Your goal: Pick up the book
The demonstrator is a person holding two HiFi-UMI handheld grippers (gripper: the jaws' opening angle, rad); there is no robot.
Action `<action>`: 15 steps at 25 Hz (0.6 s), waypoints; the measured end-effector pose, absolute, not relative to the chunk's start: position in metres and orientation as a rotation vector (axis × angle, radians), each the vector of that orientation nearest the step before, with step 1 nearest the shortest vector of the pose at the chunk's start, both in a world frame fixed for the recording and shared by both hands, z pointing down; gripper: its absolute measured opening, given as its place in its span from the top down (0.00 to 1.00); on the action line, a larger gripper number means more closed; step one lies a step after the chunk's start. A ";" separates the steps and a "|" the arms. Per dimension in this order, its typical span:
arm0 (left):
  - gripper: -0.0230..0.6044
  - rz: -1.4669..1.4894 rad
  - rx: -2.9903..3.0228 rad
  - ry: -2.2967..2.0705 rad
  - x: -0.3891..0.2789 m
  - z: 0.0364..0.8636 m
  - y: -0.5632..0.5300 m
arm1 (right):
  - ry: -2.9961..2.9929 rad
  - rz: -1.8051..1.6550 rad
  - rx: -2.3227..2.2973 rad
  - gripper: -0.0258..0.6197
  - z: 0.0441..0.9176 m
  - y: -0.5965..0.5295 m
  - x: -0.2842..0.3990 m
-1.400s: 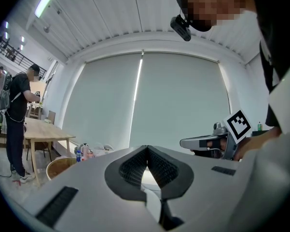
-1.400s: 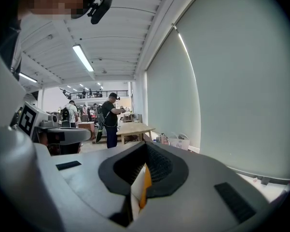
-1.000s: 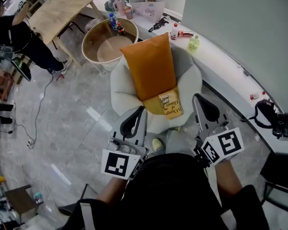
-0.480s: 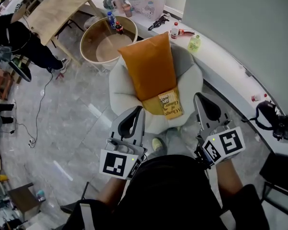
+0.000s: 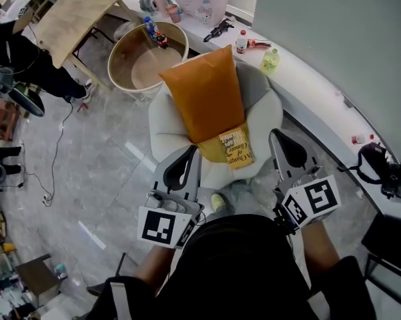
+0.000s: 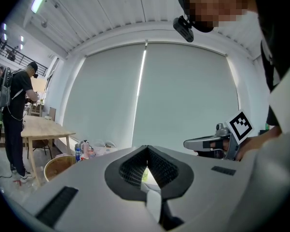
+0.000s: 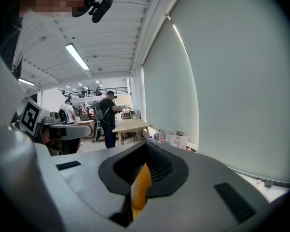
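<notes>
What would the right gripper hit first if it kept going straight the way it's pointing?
The right gripper would probably meet the near rim of the pale armchair, right of the book, then the orange cushion; depth is unclear.

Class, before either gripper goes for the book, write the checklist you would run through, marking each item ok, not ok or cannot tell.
1. Book in sight on the white armchair: ok.
2. Nothing lying on the book: ok; it rests at the orange cushion's lower end.
3. Left gripper open for a grasp: not ok, jaws shut.
4. Right gripper open: not ok, jaws shut.
5. Grippers at the book: not ok, both short of it.
6. Book thin enough for the jaws: cannot tell.
</notes>
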State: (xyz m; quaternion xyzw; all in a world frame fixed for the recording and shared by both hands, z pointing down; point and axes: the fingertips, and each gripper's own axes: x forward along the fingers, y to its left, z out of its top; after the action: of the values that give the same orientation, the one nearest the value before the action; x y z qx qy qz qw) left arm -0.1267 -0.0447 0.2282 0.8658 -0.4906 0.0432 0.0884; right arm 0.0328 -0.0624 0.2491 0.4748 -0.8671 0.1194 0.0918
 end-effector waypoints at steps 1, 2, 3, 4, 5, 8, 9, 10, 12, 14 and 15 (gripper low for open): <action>0.94 0.135 2.577 -1.462 -0.125 0.229 -0.050 | -2.576 0.360 1.408 0.96 0.251 -0.067 0.035; 0.94 0.135 2.580 -1.460 -0.123 0.229 -0.055 | -2.577 0.366 1.407 0.96 0.252 -0.072 0.038; 0.94 0.128 2.584 -1.456 -0.120 0.229 -0.059 | -2.580 0.371 1.405 0.96 0.253 -0.077 0.040; 0.94 0.121 2.586 -1.454 -0.116 0.228 -0.064 | -2.582 0.375 1.402 0.95 0.254 -0.083 0.042; 0.94 0.119 2.583 -1.455 -0.113 0.228 -0.069 | -2.586 0.381 1.399 0.96 0.255 -0.089 0.044; 0.94 0.137 2.563 -1.466 -0.105 0.230 -0.083 | -2.598 0.408 1.389 0.96 0.260 -0.105 0.052; 0.94 0.146 2.559 -1.470 -0.102 0.231 -0.087 | -2.603 0.417 1.385 0.95 0.262 -0.109 0.054; 0.94 0.157 2.557 -1.474 -0.099 0.232 -0.092 | -2.607 0.425 1.379 0.96 0.265 -0.114 0.056; 0.94 0.187 2.554 -1.479 -0.093 0.235 -0.099 | -2.612 0.441 1.364 0.96 0.271 -0.123 0.061; 0.94 0.233 2.548 -1.489 -0.088 0.240 -0.107 | -2.617 0.454 1.352 0.96 0.276 -0.134 0.067; 0.95 0.273 2.540 -1.495 -0.086 0.244 -0.110 | -2.619 0.461 1.349 0.96 0.277 -0.139 0.070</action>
State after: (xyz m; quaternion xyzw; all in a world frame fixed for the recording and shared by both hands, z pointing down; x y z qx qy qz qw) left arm -0.0861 -0.1103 0.2437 0.8546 -0.5031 0.0917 0.0906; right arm 0.0703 -0.1387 0.2774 0.4511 -0.8754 0.1541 0.0797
